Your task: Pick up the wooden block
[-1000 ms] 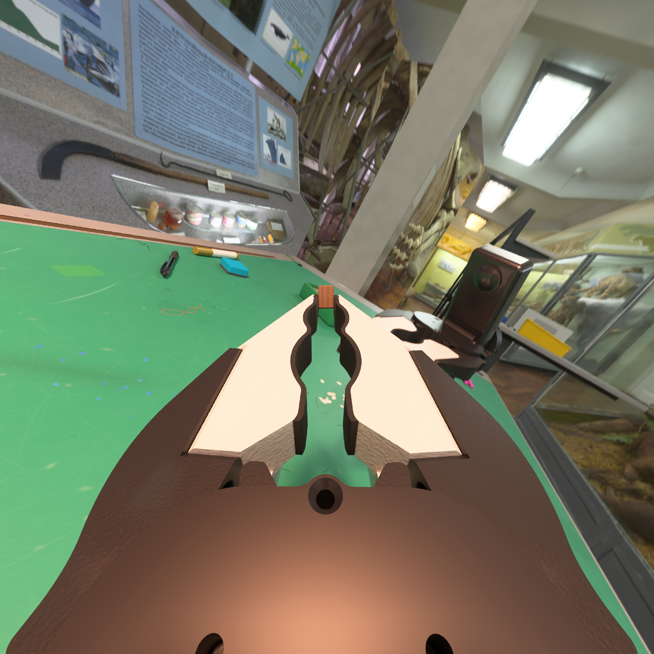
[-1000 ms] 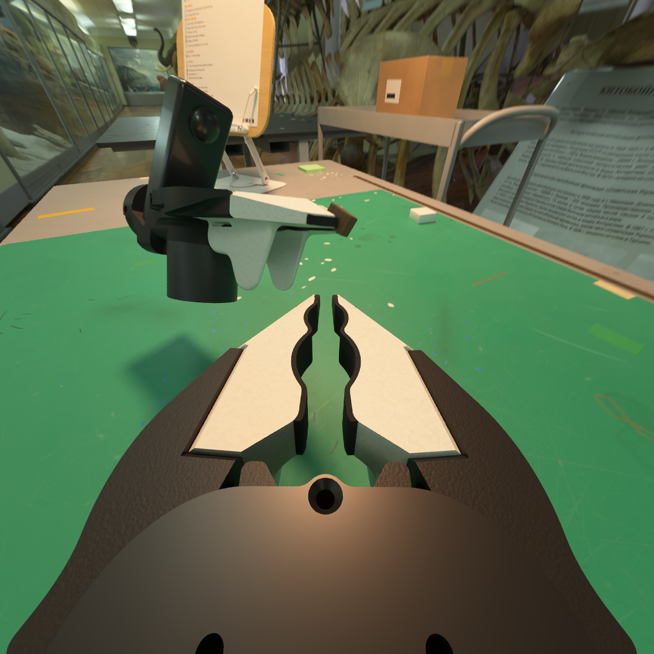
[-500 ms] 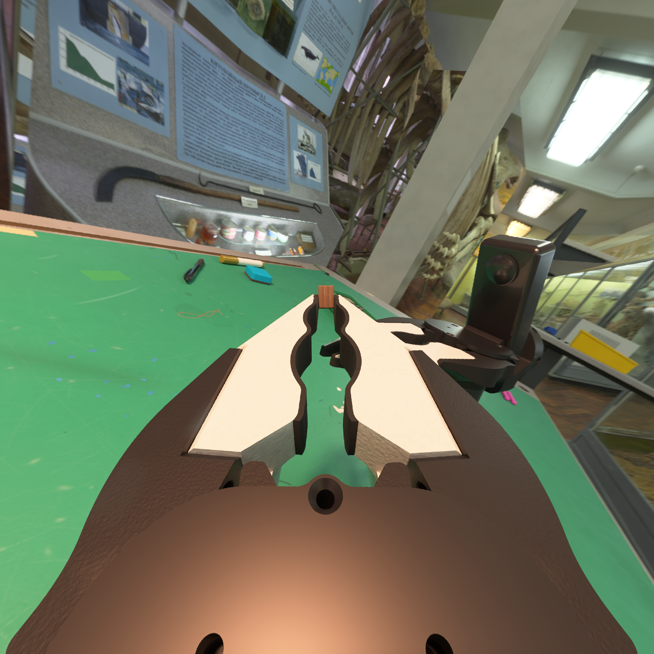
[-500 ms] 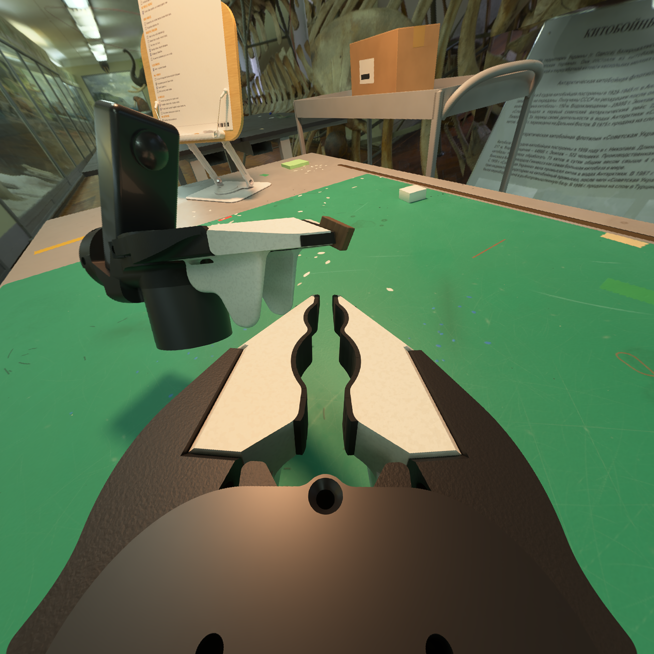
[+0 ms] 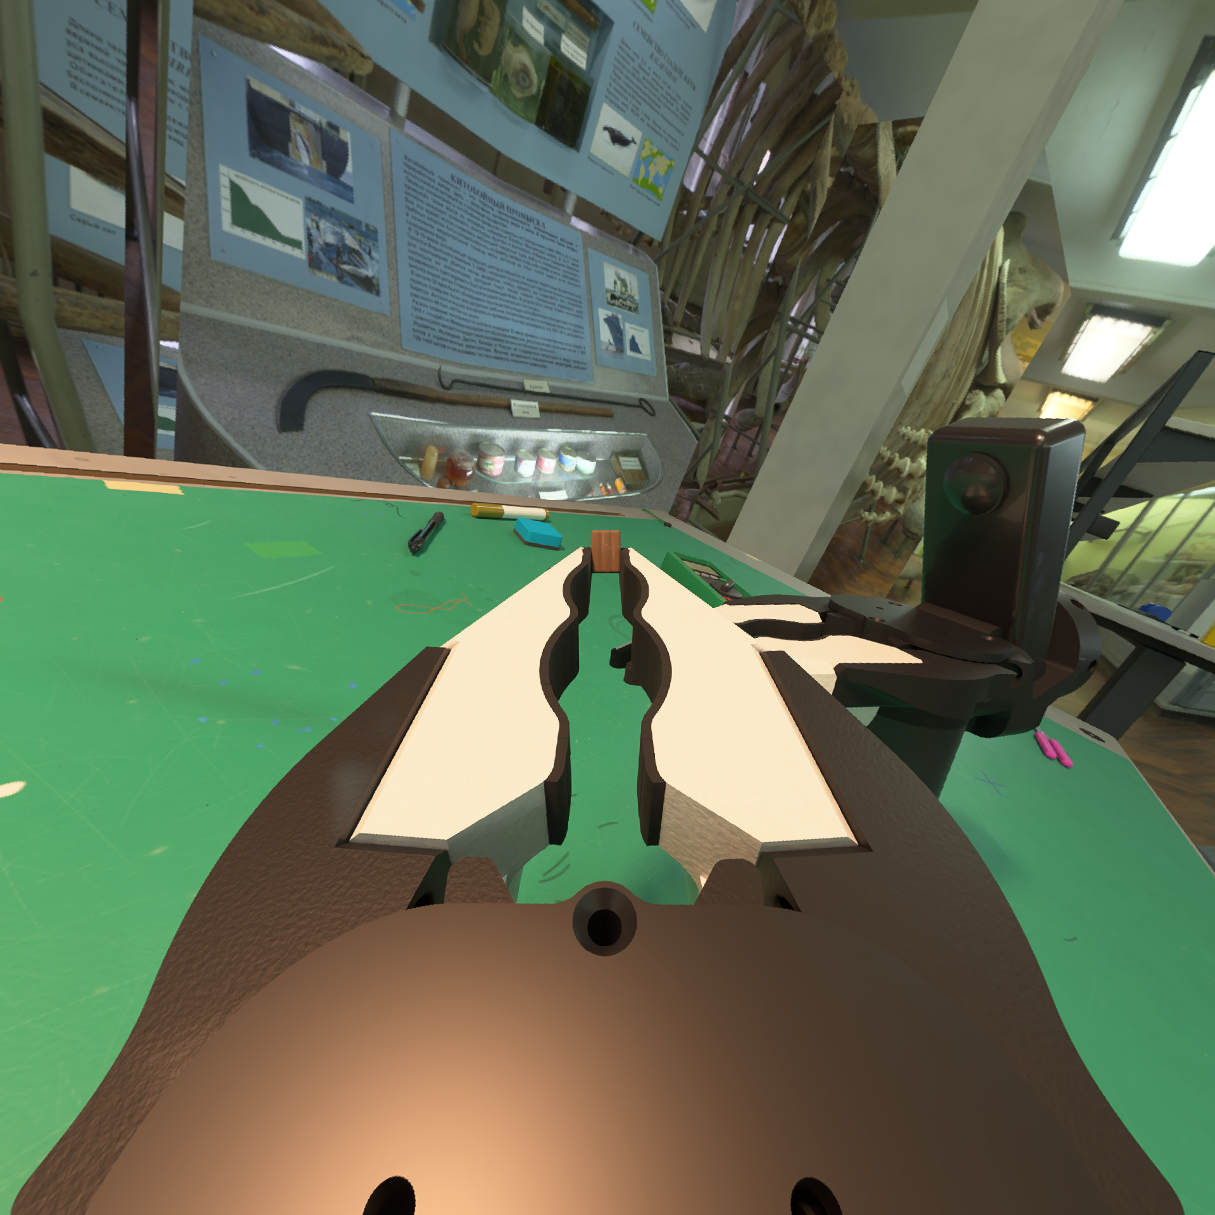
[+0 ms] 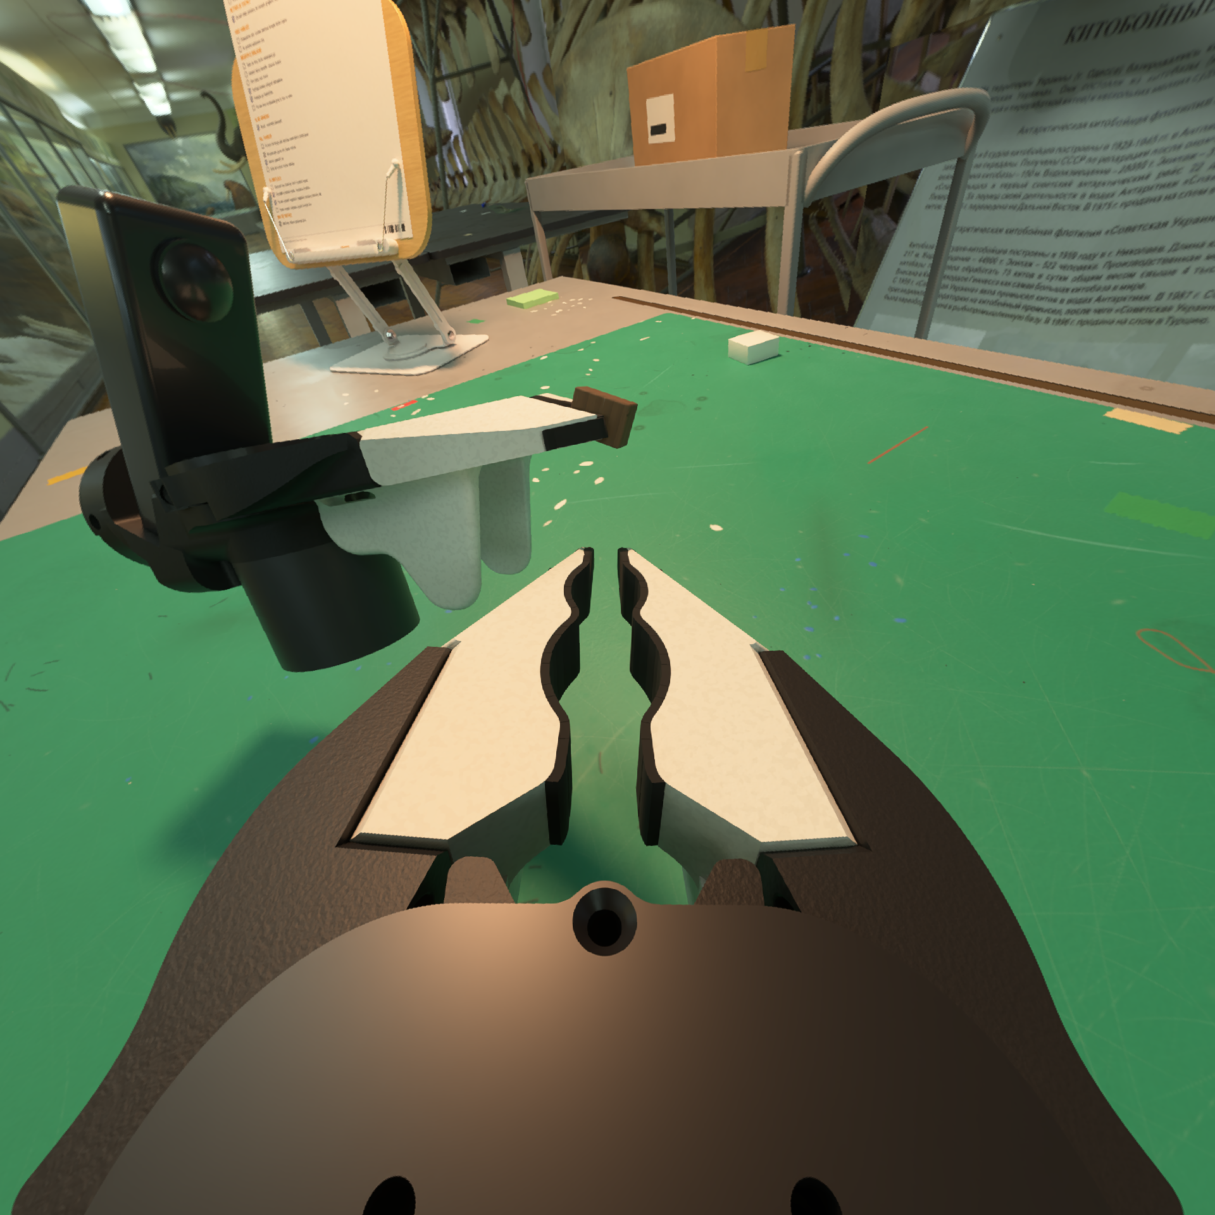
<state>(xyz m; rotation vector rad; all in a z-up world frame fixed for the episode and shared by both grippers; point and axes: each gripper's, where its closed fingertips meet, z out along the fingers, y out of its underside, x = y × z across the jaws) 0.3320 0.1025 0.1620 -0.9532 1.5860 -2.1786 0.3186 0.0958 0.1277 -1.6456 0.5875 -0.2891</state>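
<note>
The wooden block point(image 5: 605, 551) is small and brown. My left gripper point(image 5: 605, 560) is shut on it at the very fingertips and holds it in the air above the green table mat point(image 5: 197, 657). In the right wrist view the left gripper point(image 6: 588, 421) hovers at the left, level, with the block point(image 6: 608, 415) sticking out of its tips. My right gripper point(image 6: 605, 557) is low over the mat, its jaws almost together with nothing between them. Its body point(image 5: 973, 631) stands just right of my left fingers.
A black pen point(image 5: 426, 532), a yellow-and-white marker point(image 5: 509, 511) and a teal eraser point(image 5: 538, 532) lie near the mat's far edge. A white eraser point(image 6: 753, 346), a document stand point(image 6: 329, 131) and a green pad point(image 6: 531, 299) sit at another edge.
My left gripper has risen and turned with the block still in it. In the right wrist view it has drifted left and nearer. The right gripper's jaws have not changed.
</note>
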